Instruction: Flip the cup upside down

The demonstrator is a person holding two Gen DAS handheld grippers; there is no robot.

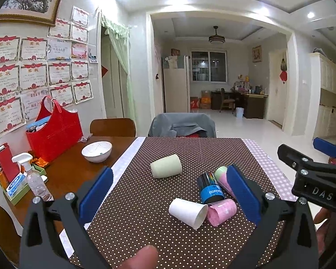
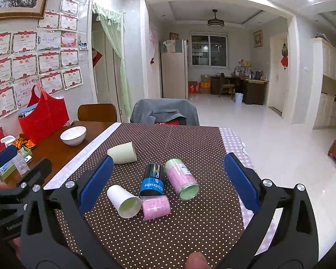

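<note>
Several cups lie on their sides on the brown dotted cloth [image 1: 145,201]. A white paper cup [image 1: 188,209] [image 2: 124,200] lies nearest. Beside it are a small pink cup [image 1: 221,210] [image 2: 156,207], a black and blue cup [image 1: 210,188] [image 2: 152,179] and a pink and green cup [image 1: 224,179] [image 2: 182,178]. A pale green cup [image 1: 166,165] [image 2: 122,152] lies farther back. My left gripper [image 1: 170,192] is open and empty, above the cloth. My right gripper [image 2: 168,179] is open and empty, with the cups between its fingers in view.
A white bowl [image 1: 96,151] [image 2: 73,135], a red bag [image 1: 53,132], a spray bottle [image 1: 33,179] and a green tray stand on the wooden table at left. Two chairs stand behind the table, one draped with a grey jacket [image 1: 182,125]. The table edge drops off at right.
</note>
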